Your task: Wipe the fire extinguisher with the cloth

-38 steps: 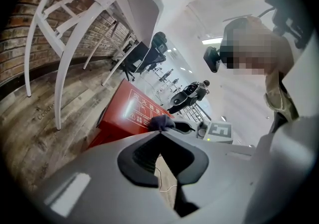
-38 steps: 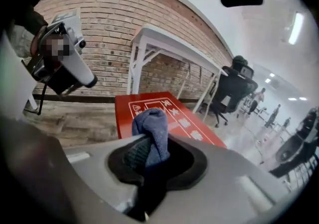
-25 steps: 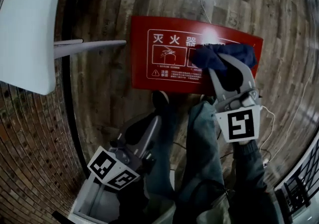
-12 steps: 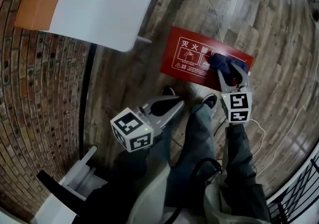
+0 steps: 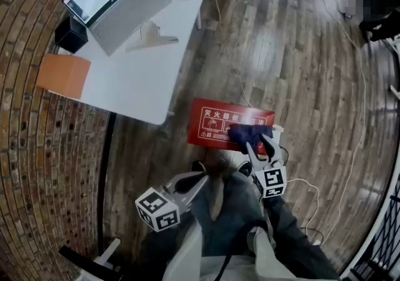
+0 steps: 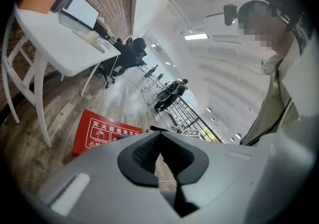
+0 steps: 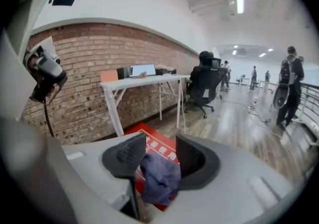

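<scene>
The right gripper (image 7: 160, 144) has just been opening and its jaws now stand wide apart, with the crumpled dark blue cloth (image 7: 159, 178) showing between them but not pinched by the pads; whether it touches one pad I cannot tell. The cloth lies on the right end of the red flat fire extinguisher box with white print (image 5: 215, 125), which lies on the wooden plank floor (image 5: 300, 86) near a corner of the white table (image 5: 144, 80). The left gripper (image 6: 160, 138) has its jaws closed together on nothing, held well apart from the box.
</scene>
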The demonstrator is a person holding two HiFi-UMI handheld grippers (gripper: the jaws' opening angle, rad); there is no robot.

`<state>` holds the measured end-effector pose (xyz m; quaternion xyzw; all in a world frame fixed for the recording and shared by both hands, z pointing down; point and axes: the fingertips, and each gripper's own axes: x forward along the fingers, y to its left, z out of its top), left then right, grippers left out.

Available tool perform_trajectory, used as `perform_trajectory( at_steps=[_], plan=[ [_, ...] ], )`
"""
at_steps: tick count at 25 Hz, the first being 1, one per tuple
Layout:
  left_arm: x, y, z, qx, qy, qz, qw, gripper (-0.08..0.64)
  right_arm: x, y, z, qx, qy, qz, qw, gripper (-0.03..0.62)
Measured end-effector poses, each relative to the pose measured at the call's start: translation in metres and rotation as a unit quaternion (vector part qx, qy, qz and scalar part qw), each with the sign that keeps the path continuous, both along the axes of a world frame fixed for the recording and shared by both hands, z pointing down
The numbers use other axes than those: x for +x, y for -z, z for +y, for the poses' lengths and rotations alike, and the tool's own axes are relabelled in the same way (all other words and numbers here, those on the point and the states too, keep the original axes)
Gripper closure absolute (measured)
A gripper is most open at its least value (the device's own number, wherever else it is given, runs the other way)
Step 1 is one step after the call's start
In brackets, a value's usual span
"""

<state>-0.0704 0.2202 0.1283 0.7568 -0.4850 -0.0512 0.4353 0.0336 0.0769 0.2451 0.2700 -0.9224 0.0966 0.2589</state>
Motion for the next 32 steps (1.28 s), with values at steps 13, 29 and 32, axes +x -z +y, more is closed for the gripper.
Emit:
perform_trajectory(
  at_steps=[13, 29, 32],
  plan=[
    [0.003, 0.114, 0.012, 0.065, 0.016, -0.050, 0.9966, 0.555, 0.067, 0.137, 0.013, -0.105, -0.123, -0.201, 0.966, 0.419],
    [0.066, 0.146, -0.022, 0.102, -0.127, -0.035, 0.9859, 0.555, 0.114, 0.182, 0.121, -0.123, -0.141, -0.150, 0.971, 0.436],
    [0.070, 0.154, -0.018, 0.109, -0.111, -0.039, 0.9871, 0.555, 0.112, 0.186, 0.112, -0.124, -0.140, -0.174, 0.967, 0.436]
  ],
)
